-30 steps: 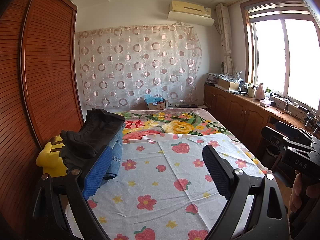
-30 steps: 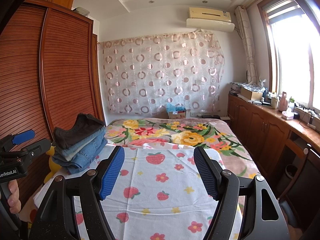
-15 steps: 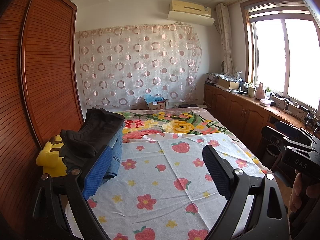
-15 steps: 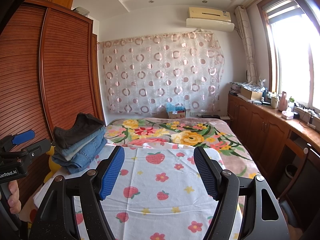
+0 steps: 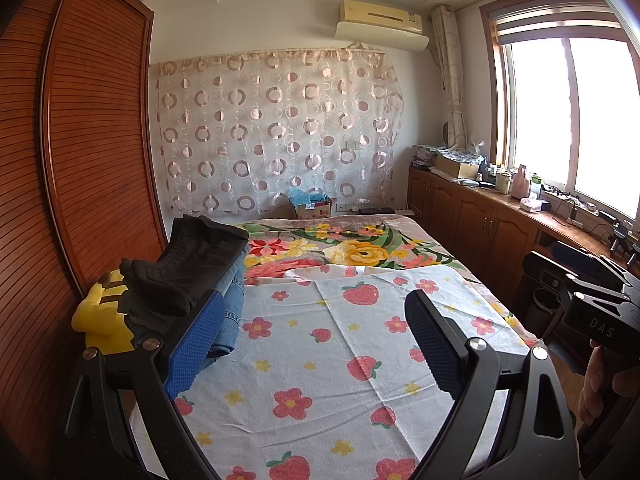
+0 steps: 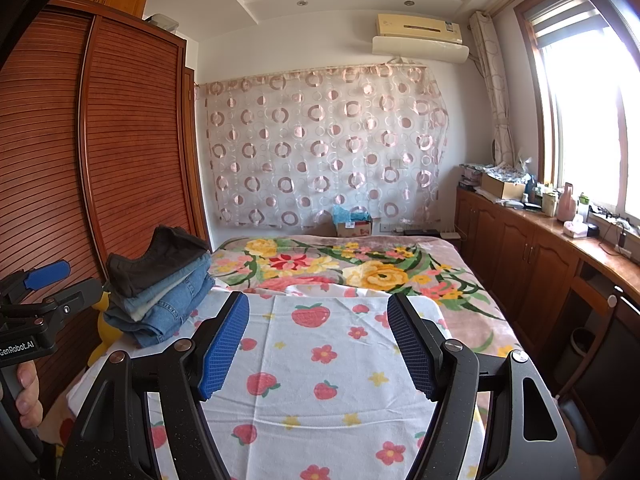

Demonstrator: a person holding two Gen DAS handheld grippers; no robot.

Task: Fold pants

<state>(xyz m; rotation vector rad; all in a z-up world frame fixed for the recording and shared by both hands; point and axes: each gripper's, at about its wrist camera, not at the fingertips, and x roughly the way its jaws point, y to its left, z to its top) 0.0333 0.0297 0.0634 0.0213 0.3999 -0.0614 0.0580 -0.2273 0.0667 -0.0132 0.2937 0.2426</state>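
Note:
A stack of folded pants (image 6: 160,284) lies at the left edge of the bed, dark pants on top of blue jeans; it also shows in the left wrist view (image 5: 188,272). My left gripper (image 5: 316,344) is open and empty, held above the strawberry-print sheet (image 5: 328,360), with the stack just beyond its left finger. My right gripper (image 6: 318,340) is open and empty above the same sheet (image 6: 320,380), to the right of the stack. Each gripper shows at the edge of the other's view.
A yellow plush toy (image 5: 100,316) sits between the stack and the wooden wardrobe (image 5: 60,160) on the left. A floral blanket (image 6: 340,264) covers the far half of the bed. Wooden cabinets (image 6: 532,256) with clutter run under the window on the right.

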